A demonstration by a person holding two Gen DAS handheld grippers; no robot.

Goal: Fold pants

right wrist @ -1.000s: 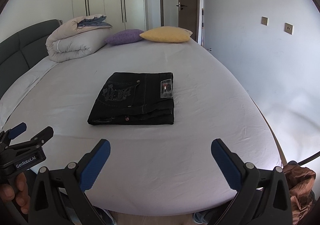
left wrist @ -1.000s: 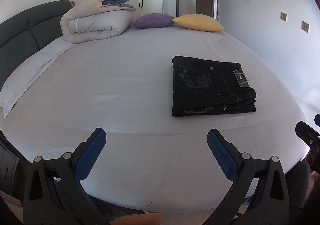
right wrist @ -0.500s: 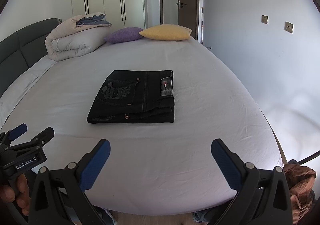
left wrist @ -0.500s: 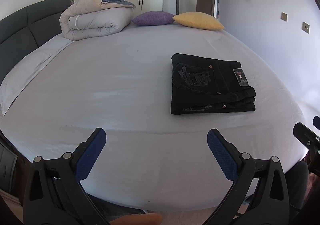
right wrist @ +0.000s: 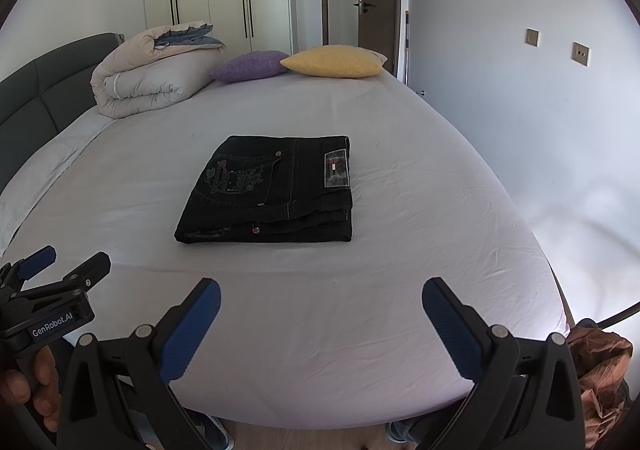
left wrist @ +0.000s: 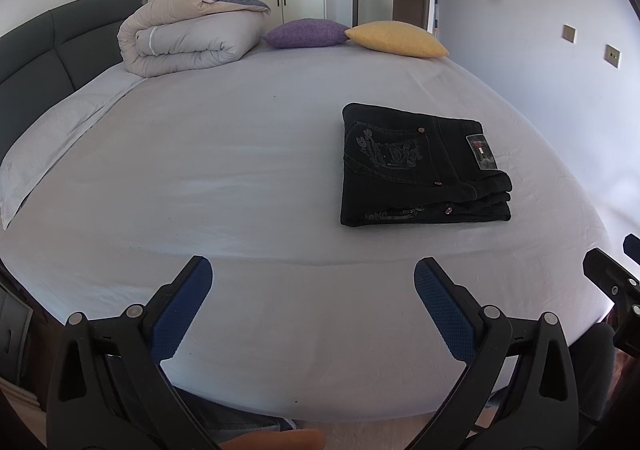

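The black pants (left wrist: pixel 416 166) lie folded into a compact rectangle on the white bed sheet (left wrist: pixel 240 170). They also show in the right wrist view (right wrist: pixel 272 190), near the middle of the bed. My left gripper (left wrist: pixel 312 274) is open and empty, held near the bed's front edge, to the left of and nearer than the pants. My right gripper (right wrist: pixel 320 294) is open and empty, near the front edge, straight in front of the pants. The left gripper also shows at the lower left of the right wrist view (right wrist: pixel 64 262).
A rolled duvet (left wrist: pixel 188 34), a purple pillow (left wrist: pixel 306 33) and a yellow pillow (left wrist: pixel 396 38) lie at the far end of the bed. A dark headboard (left wrist: pixel 44 50) is at the left. A wall (right wrist: pixel 520 110) runs along the right side.
Both grippers have drawn back and tilted slightly, so the view has shifted a little. The pants have not moved.
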